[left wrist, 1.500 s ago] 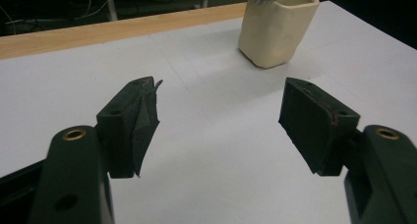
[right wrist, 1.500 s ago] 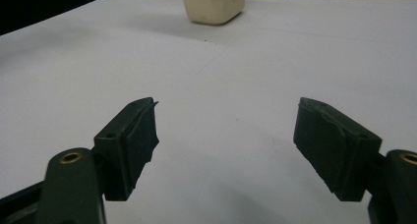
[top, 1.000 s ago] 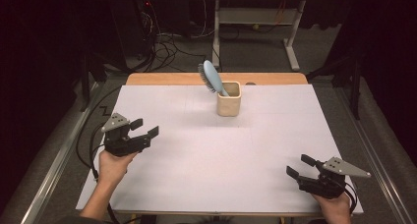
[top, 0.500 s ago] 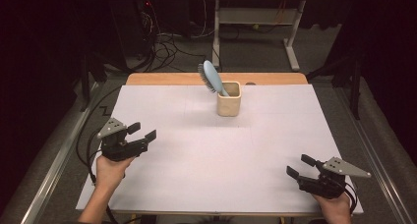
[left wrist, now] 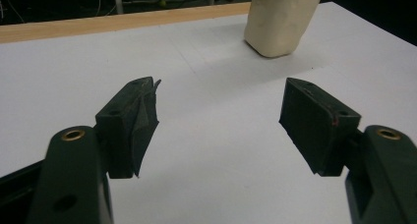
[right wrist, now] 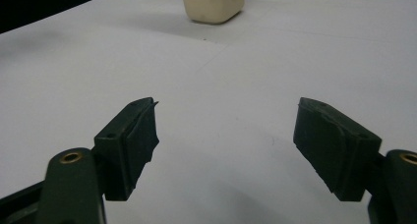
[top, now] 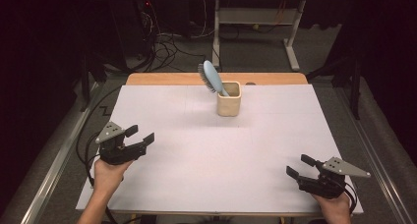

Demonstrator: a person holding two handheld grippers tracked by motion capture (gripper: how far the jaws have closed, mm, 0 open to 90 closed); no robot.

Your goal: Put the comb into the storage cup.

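The cream cup stands near the far edge of the surface, about at its middle, with a light blue hairbrush inside. The brush's long axis tilts up toward the far left. The left tongs wait near the left edge, open and empty. The right tongs rest near the near right corner, also open with nothing between them. From both, the cup lies ahead and inward; I judge the left hand nearer. No brand or writing can be read.
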